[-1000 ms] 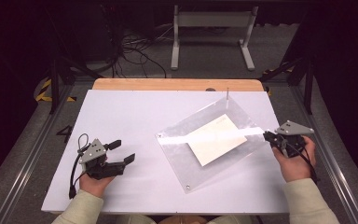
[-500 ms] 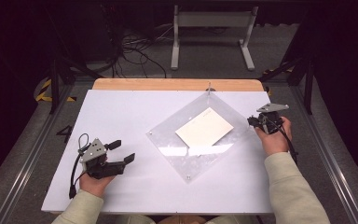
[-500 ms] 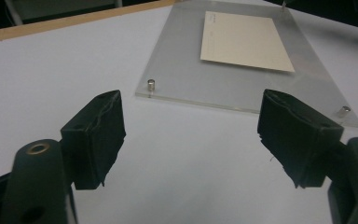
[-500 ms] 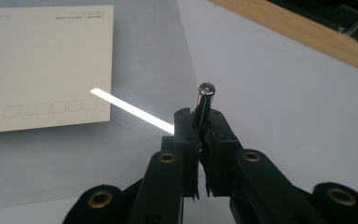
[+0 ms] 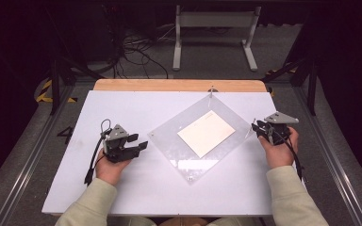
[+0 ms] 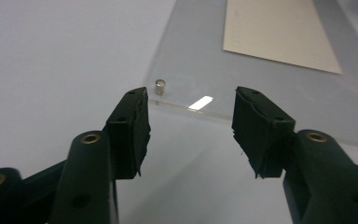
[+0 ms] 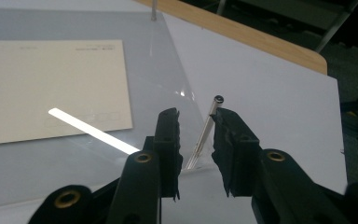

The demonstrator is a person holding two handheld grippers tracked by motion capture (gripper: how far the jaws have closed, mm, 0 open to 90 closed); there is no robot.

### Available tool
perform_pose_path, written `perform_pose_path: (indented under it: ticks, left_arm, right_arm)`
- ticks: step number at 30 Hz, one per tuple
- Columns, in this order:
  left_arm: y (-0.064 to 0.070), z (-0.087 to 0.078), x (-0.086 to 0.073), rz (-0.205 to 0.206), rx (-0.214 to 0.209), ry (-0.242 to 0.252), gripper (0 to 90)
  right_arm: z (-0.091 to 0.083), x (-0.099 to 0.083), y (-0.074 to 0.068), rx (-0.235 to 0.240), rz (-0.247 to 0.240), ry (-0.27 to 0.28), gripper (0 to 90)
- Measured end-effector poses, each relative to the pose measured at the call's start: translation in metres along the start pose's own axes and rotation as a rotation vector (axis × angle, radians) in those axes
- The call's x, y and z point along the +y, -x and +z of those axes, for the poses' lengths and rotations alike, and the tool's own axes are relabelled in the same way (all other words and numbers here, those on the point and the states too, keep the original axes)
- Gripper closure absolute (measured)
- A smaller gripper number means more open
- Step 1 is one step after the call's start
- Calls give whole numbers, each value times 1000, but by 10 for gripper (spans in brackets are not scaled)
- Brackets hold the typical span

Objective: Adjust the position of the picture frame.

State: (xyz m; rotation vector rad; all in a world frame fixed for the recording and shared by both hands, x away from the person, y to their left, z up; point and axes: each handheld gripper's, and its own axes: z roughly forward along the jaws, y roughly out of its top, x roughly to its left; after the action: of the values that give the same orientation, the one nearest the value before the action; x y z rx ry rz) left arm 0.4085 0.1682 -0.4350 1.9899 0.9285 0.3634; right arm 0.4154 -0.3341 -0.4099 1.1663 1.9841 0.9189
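Diagonally set — clear plate [image 5: 193, 141], corner-forward

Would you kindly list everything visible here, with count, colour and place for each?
Acrylic sheet: one, clear, table centre, set as a diamond.
Card: one, cream, within the sheet's outline.
Corner posts: four, silver, one at each sheet corner.
Table: one, white top, wooden far edge.
Metal stand: one, grey, floor beyond the table.
Cables: several, black, floor at the back.
Left gripper: one, black, open, left of the sheet.
Right gripper: one, black, jaws around the sheet's right corner post.
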Motion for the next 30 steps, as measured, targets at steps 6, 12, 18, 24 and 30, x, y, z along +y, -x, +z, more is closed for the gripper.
perform_pose_path:
  ticks: [6, 12, 18, 24, 30]
  left_arm:
    - [-9, 34, 18, -23, -20, -14, 571]
    - [-14, 60, 13, -38, 1, -37, 593]
    - [-17, 64, 10, -38, 15, -61, 722]
    - [-11, 62, 11, 16, 18, -94, 831]
    - [18, 49, 12, 165, -112, -213, 831]
  right_arm:
    - [-19, -17, -27, 137, 5, 81, 691]
    - [-33, -18, -40, 189, -13, 110, 690]
    - [-50, -26, -48, 214, -24, 119, 687]
    - [-59, -30, -42, 213, 5, 136, 687]
    - [-64, -33, -33, 207, 29, 143, 681]
